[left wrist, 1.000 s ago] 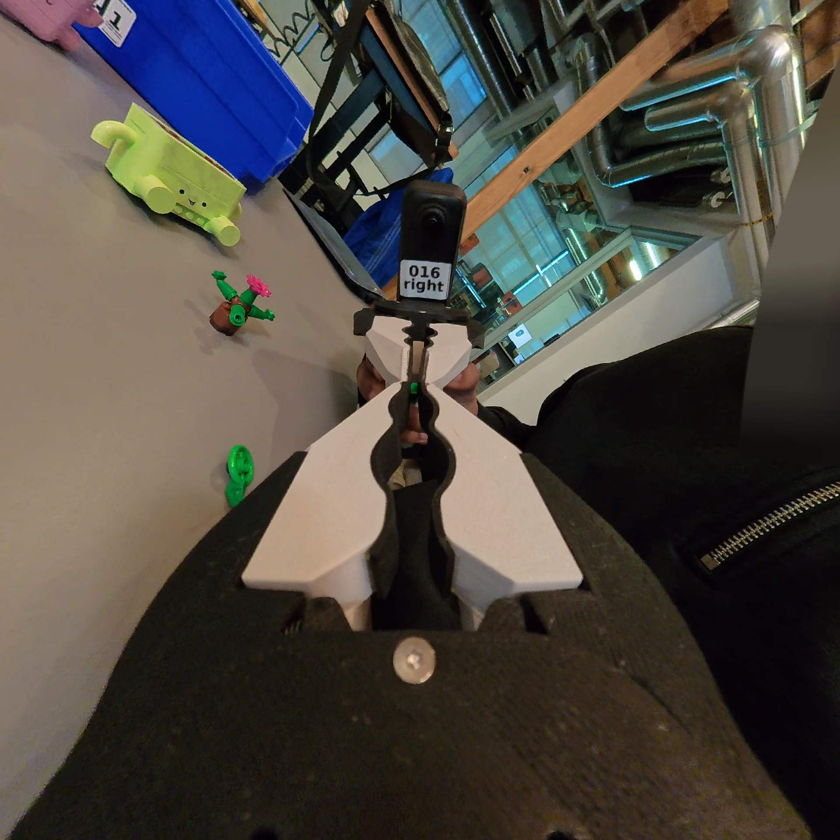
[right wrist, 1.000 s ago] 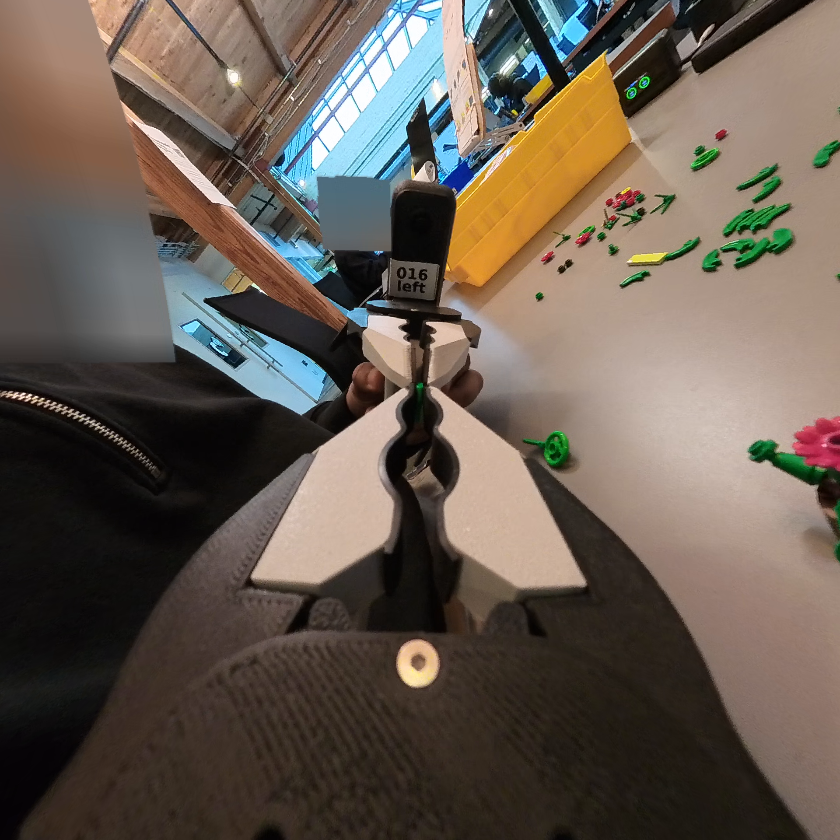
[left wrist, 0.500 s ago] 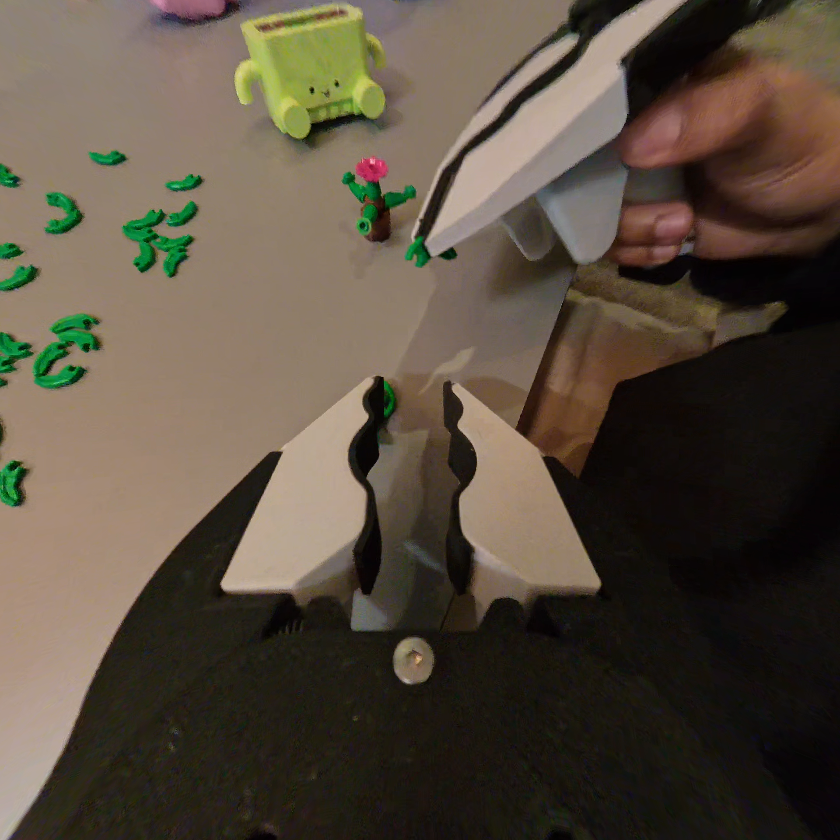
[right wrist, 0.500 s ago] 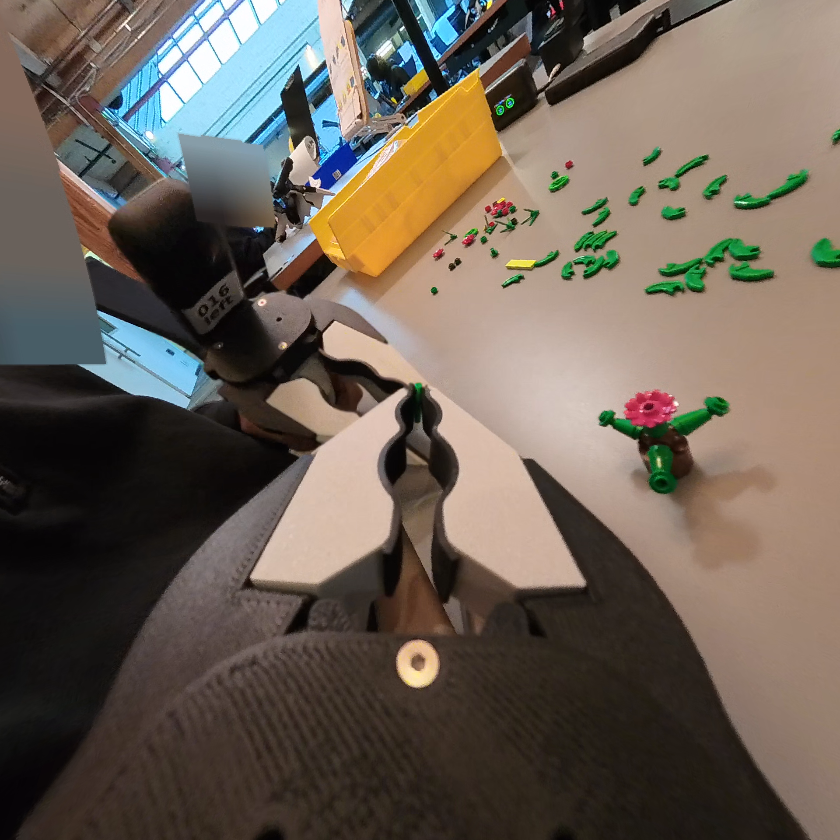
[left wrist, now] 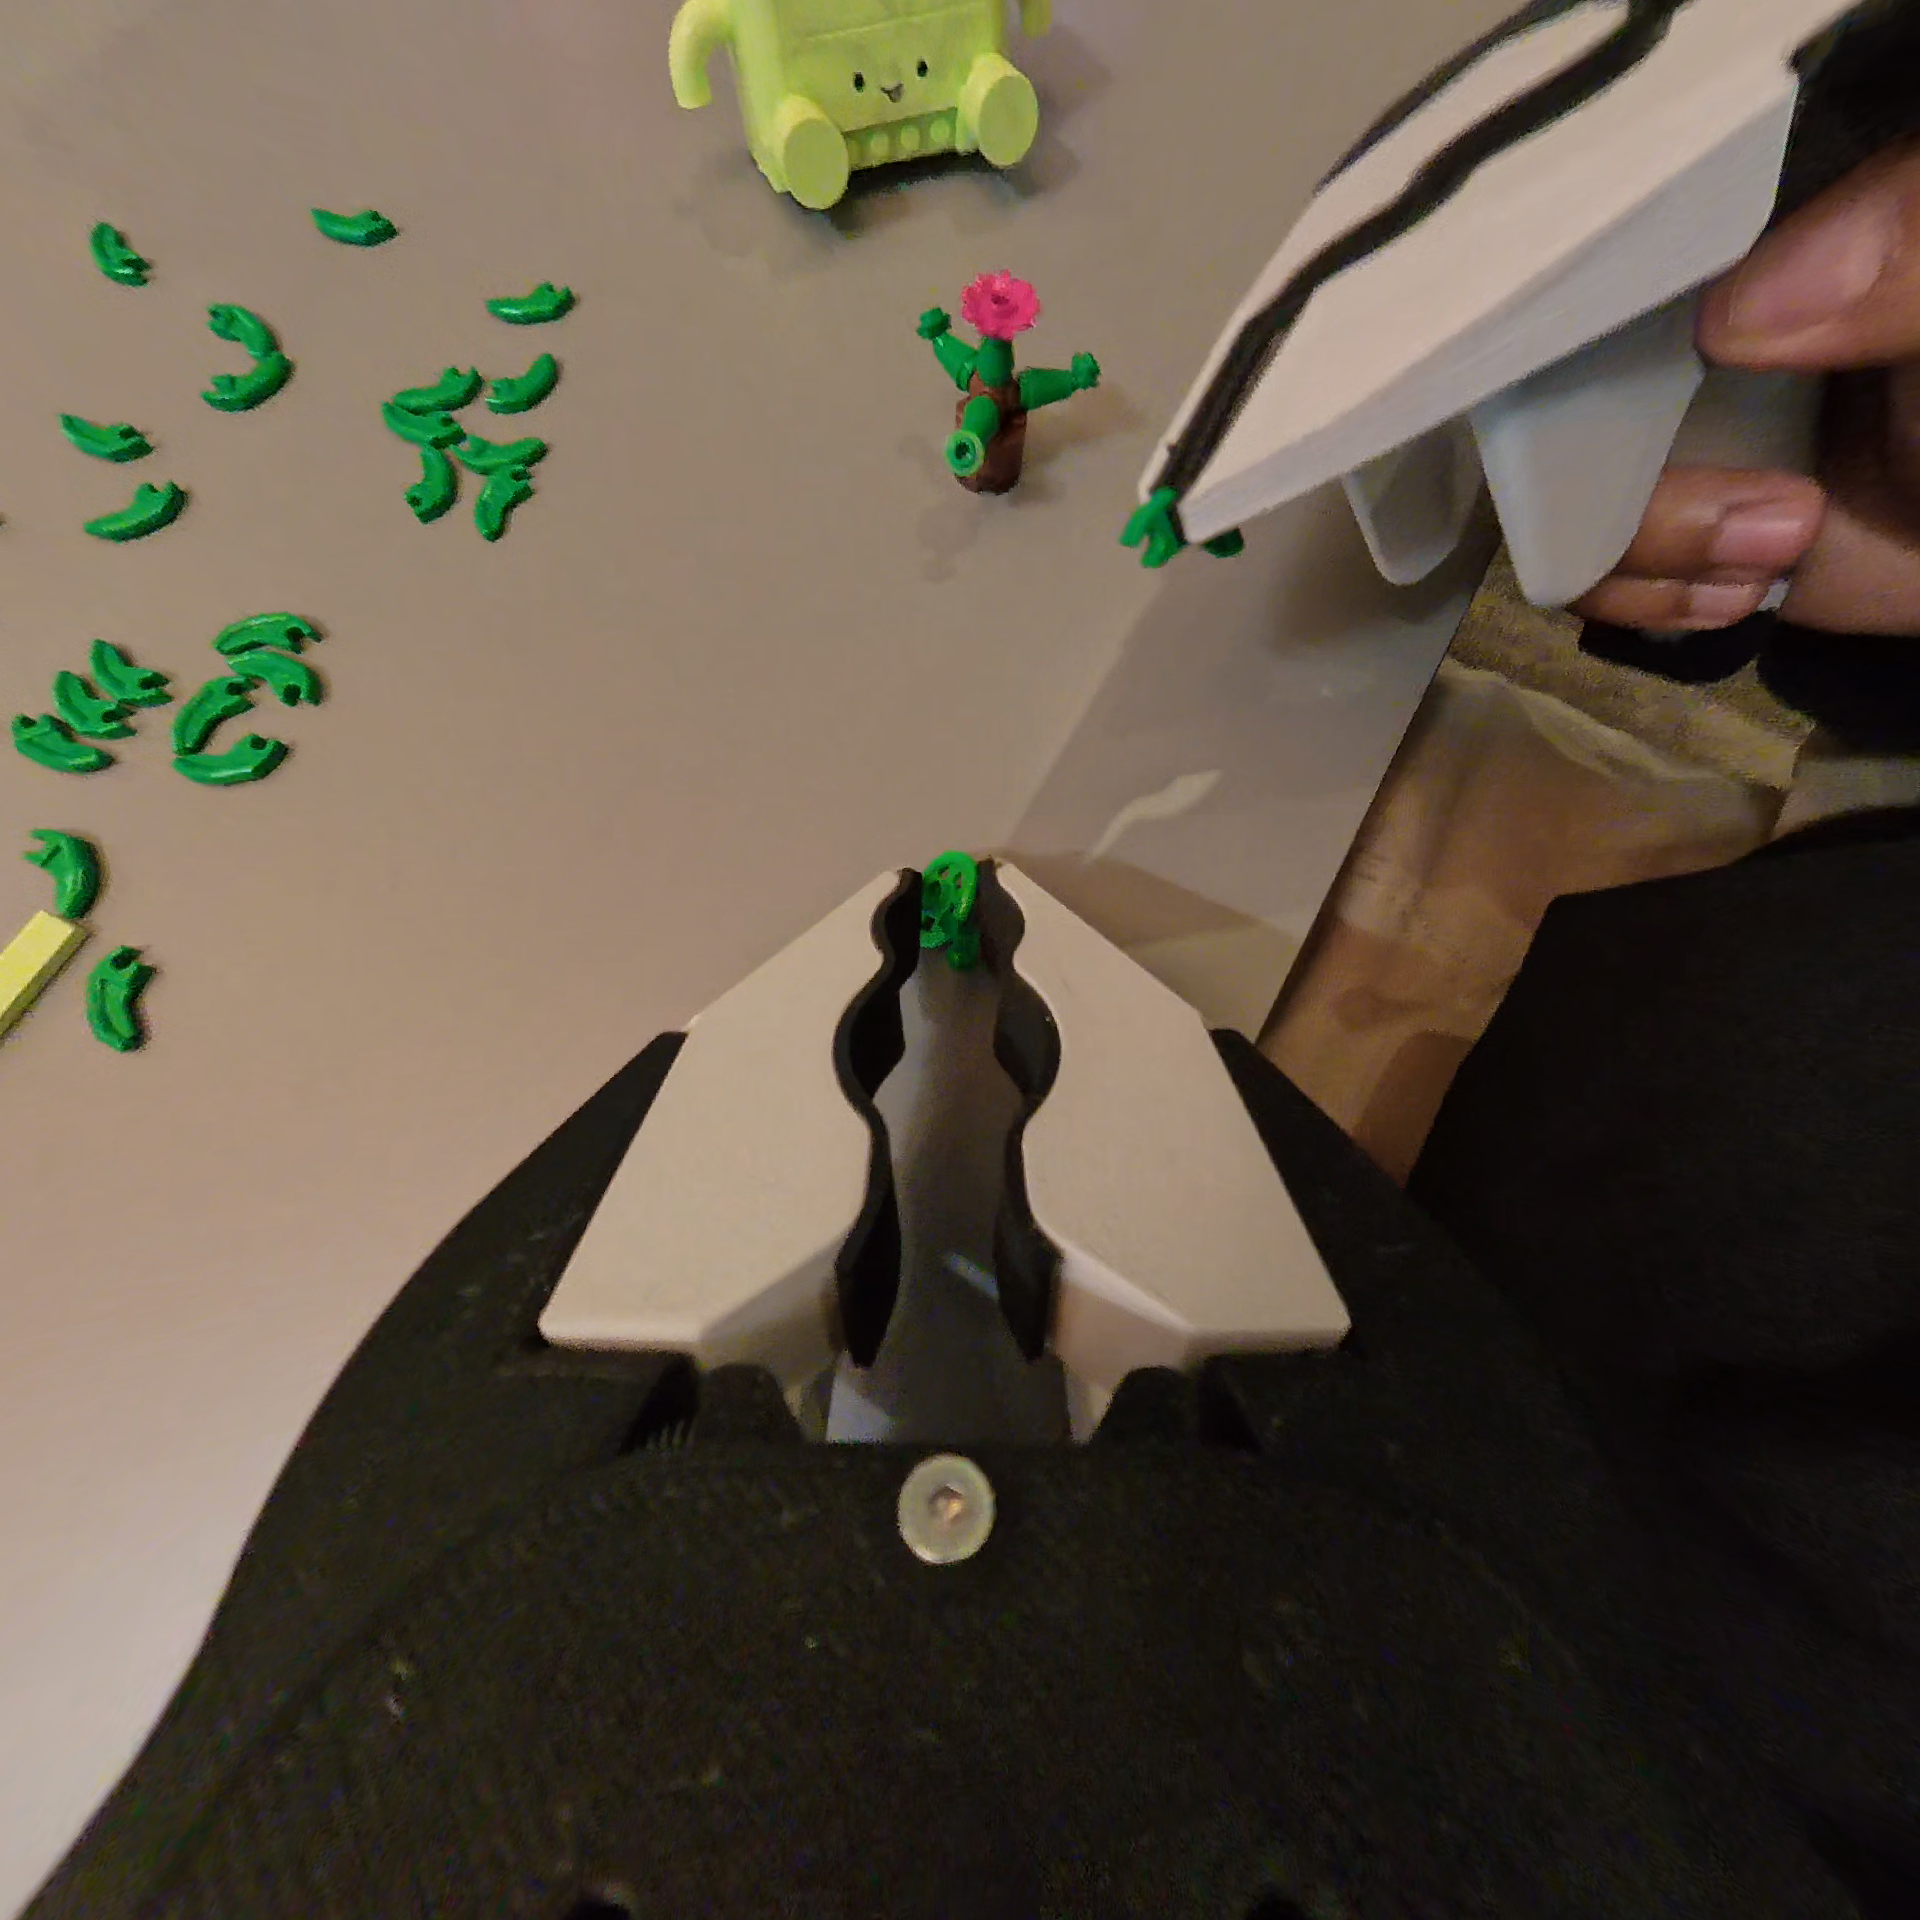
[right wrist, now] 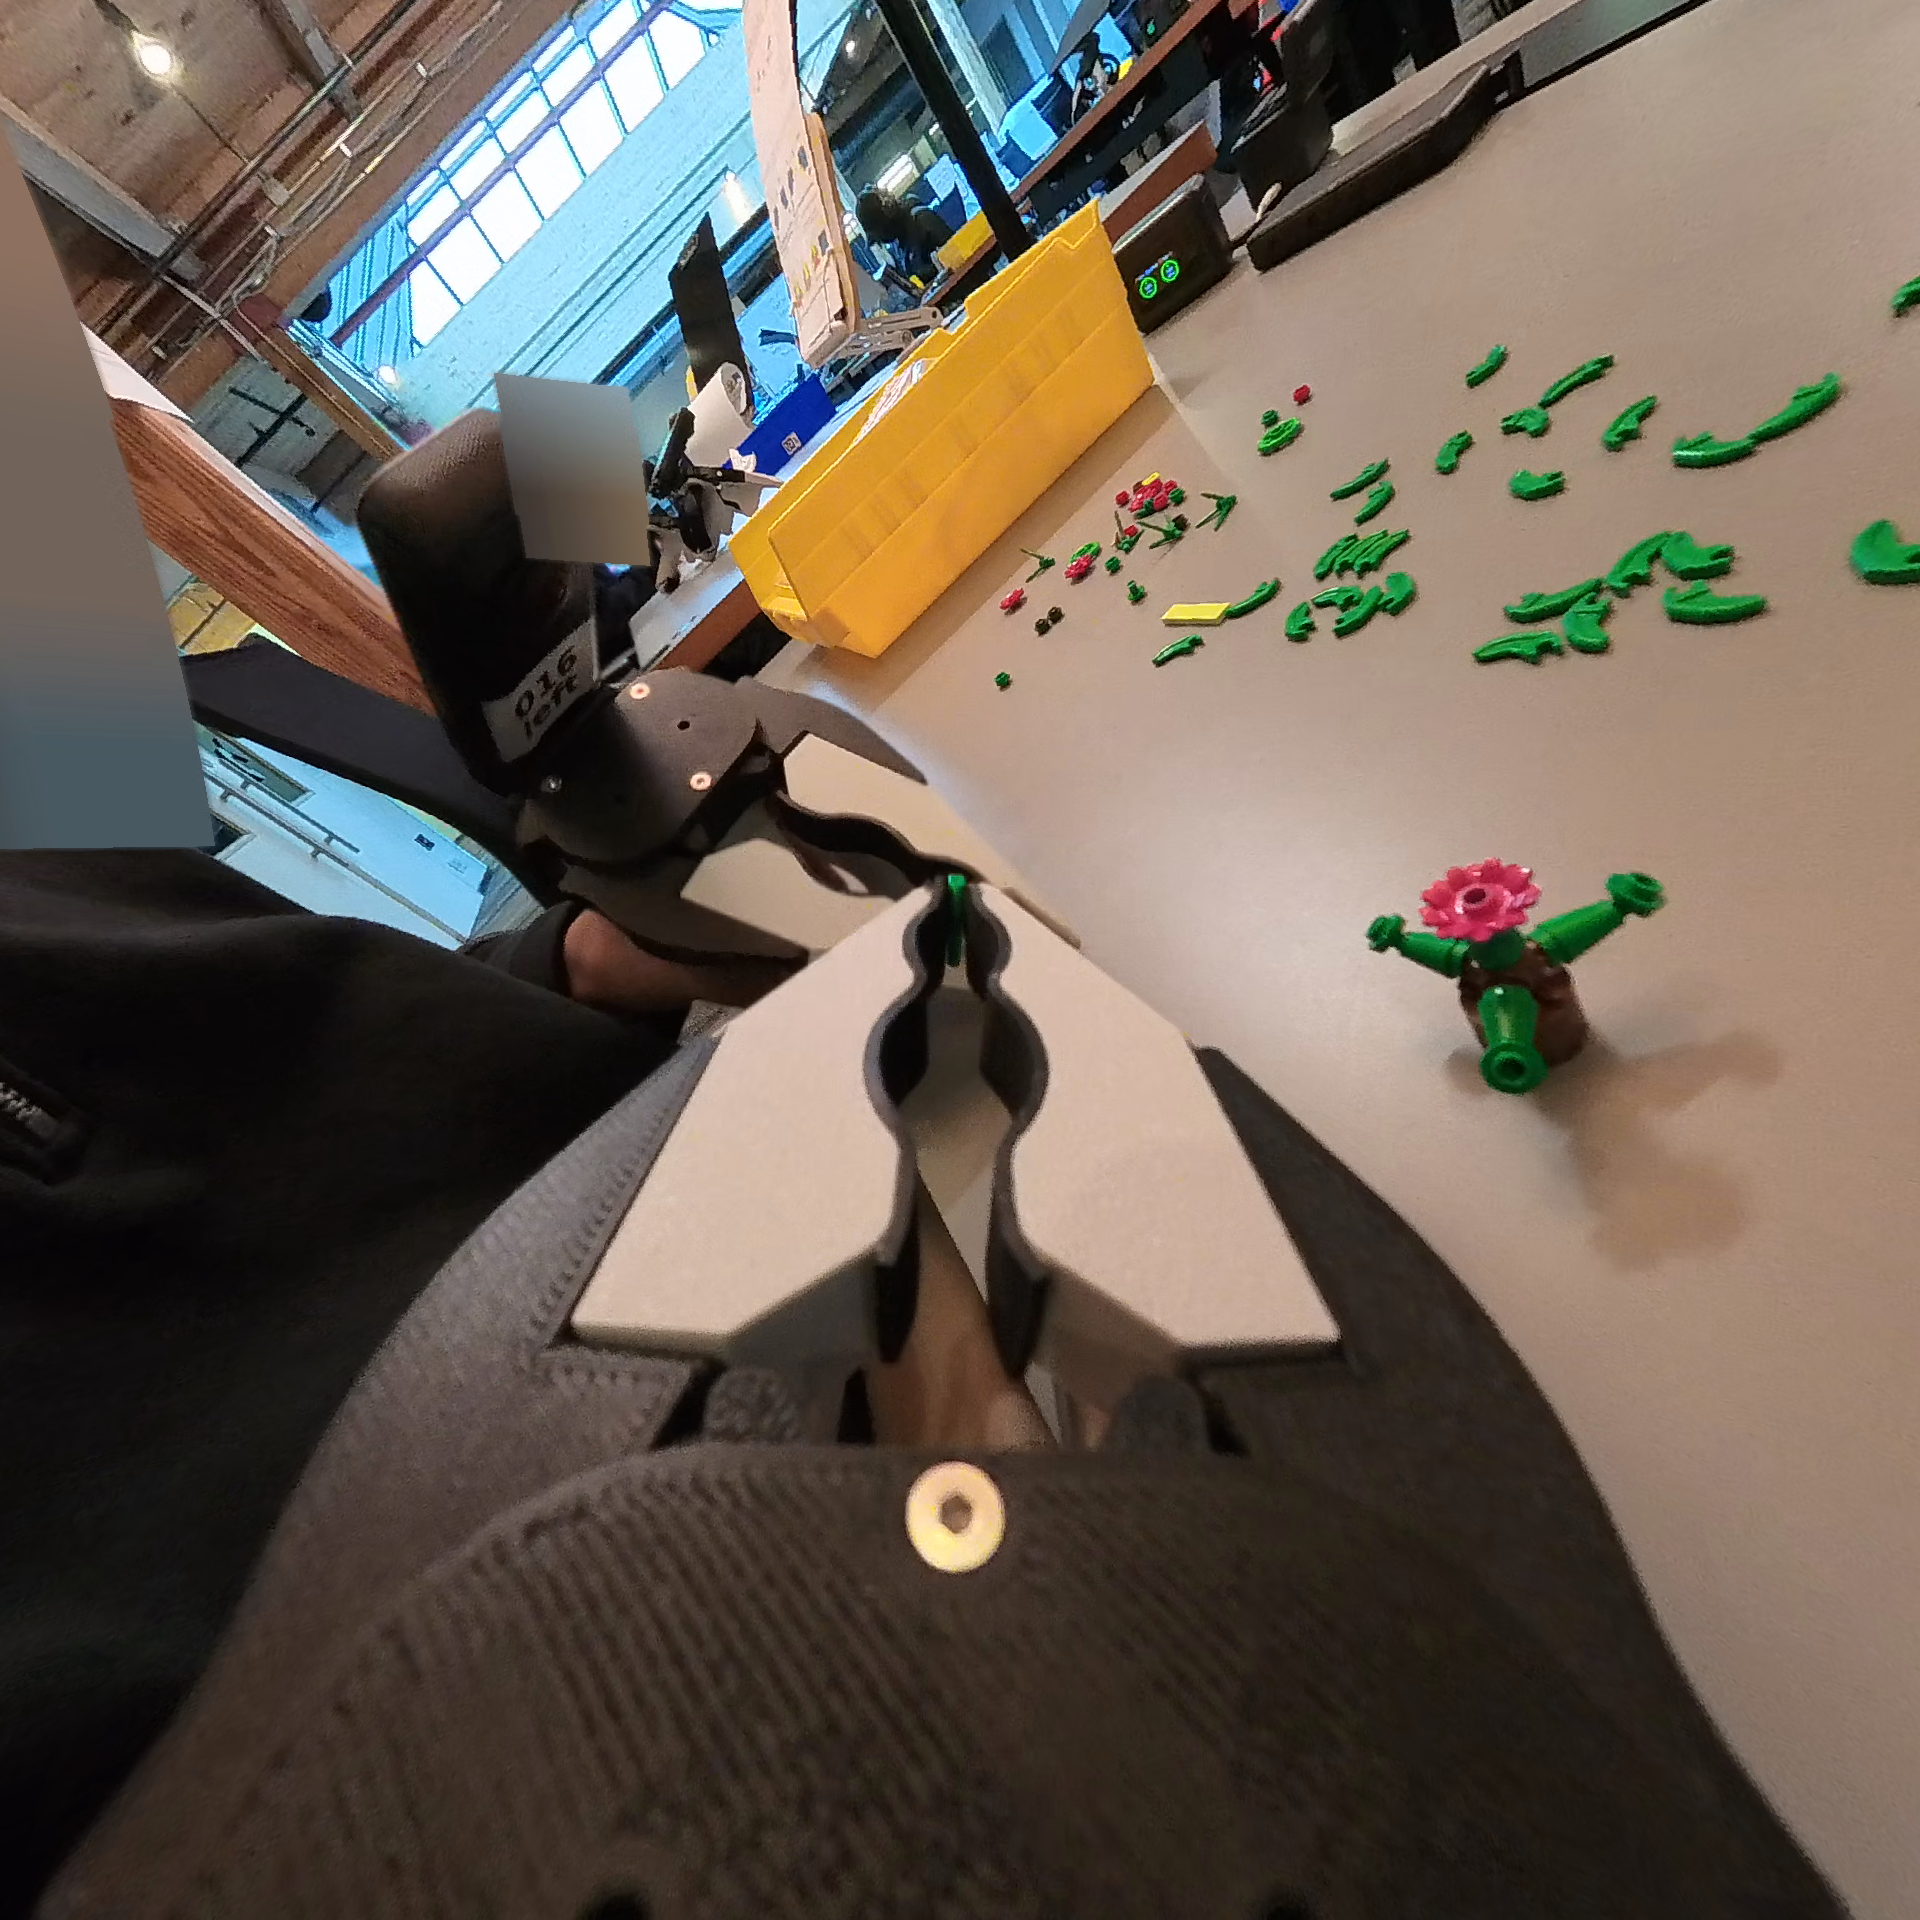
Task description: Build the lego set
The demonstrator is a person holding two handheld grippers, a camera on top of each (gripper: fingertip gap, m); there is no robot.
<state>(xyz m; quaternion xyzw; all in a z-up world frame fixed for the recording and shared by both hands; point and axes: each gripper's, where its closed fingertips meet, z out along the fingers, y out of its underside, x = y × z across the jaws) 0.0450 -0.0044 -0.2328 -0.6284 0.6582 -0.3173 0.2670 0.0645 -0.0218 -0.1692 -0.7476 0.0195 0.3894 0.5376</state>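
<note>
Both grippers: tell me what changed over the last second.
A second ago the two grippers faced each other tip to tip, raised off the table. They have since parted and swung down. The left gripper opened, then closed on a green wheel-shaped piece at the table edge. The right gripper stayed shut on its small green piece. The flower build and loose green leaves did not move.

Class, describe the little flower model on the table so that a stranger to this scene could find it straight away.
Start at the lime-green toy with a face at the far side of the grey table. Just in front of it the flower model stands alone. Unlike the flat loose green pieces scattered to its left, it is upright, with a pink bloom, green arms and a brown base.
</note>
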